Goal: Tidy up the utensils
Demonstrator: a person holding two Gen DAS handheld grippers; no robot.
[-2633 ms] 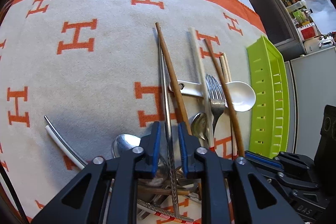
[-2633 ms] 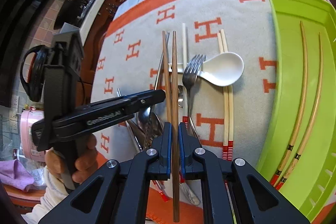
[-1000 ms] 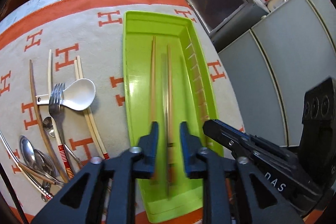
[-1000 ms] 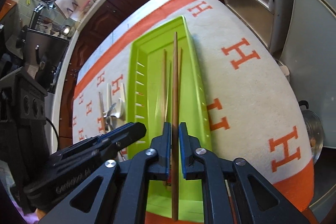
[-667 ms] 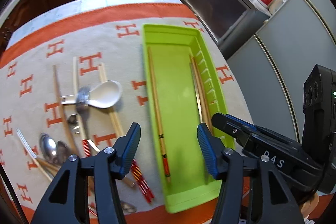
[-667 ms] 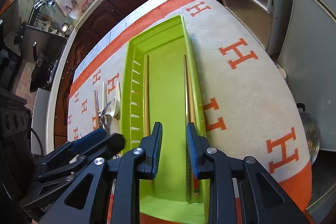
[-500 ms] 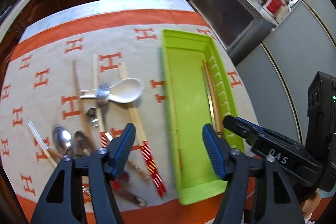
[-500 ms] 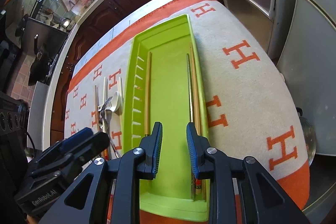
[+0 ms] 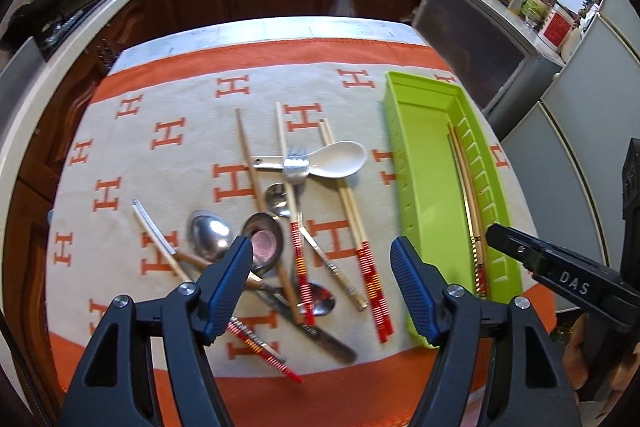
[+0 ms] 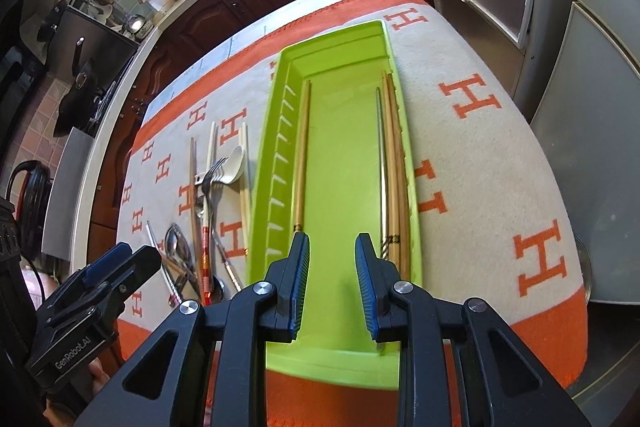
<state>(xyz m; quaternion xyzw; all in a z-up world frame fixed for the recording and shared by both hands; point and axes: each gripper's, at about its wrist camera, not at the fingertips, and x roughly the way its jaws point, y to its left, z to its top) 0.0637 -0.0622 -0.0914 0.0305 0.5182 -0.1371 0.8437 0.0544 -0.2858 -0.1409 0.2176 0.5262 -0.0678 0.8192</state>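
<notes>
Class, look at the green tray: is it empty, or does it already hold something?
Not empty. The green tray holds chopsticks only: one along one wall, several against the other.

Bright daylight enters from windows behind the counter; metal spoons [image 9: 210,231] show glare; fisheye bending and dark corners frame both sharp views.

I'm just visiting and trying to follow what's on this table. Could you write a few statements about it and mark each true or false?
1. Both the left gripper and the right gripper hold nothing. True.
2. The lime-green plastic tray contains only spoons. False: only chopsticks lie in it.
3. The white ceramic spoon lies on the orange-and-beige cloth, outside the tray. True.
4. The silver metal fork is inside the tray. False: it lies on the cloth, across the white spoon's handle.
</notes>
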